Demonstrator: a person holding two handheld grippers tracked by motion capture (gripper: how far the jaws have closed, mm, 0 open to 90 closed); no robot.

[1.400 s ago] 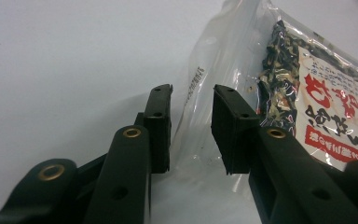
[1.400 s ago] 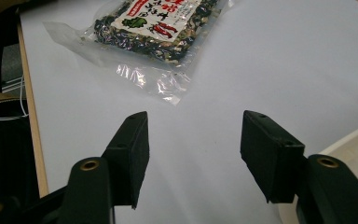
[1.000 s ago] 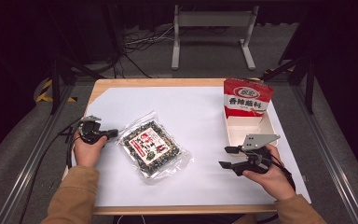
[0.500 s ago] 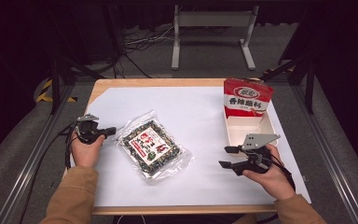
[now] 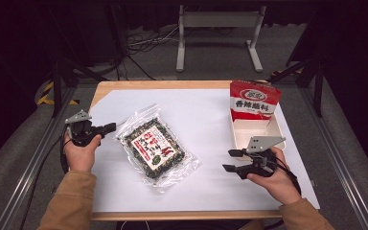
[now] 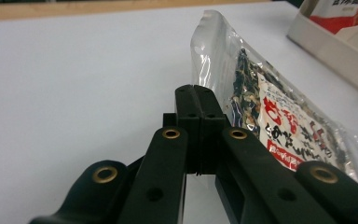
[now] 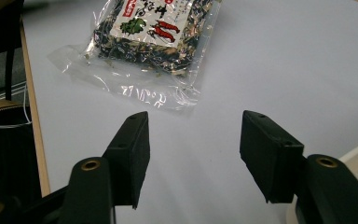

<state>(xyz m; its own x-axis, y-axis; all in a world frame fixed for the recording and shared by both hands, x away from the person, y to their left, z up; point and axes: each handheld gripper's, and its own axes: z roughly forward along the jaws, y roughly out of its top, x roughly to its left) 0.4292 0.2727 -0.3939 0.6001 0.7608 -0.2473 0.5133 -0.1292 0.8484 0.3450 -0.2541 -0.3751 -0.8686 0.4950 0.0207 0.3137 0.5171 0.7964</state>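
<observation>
Hovering: left gripper (image 5: 106, 128) sits at the left edge of the surface (image 5: 206, 115), tips aimed right at the snack bag (image 5: 155, 149).
Left fingers: pressed flat together (image 6: 196, 105), nothing between them; seen along its own jaws, they close into one black block.
Left gap: tips stop just short of the bag's clear plastic edge, near but not touching from above.
Snack bag: lying flat on the white sheet, left of centre, turned at a slant, its far corner pointing toward the left hand (image 5: 81, 155).
Bag contents: dark dried bits behind a red and white label; the clear seal border catches the light all round.
Right gripper: held low at the near right of the surface (image 5: 230, 160), tips pointing left toward the bag, well apart from it.
Right fingers: spread wide (image 7: 133, 140), bare white sheet showing between the two pads, nothing held.
Right hand: wrapped round the grip (image 5: 273, 179), just near of the box.
Box: white open carton (image 5: 256, 132) on the far right, its red printed flap standing up at the far end, well clear of the bag.
</observation>
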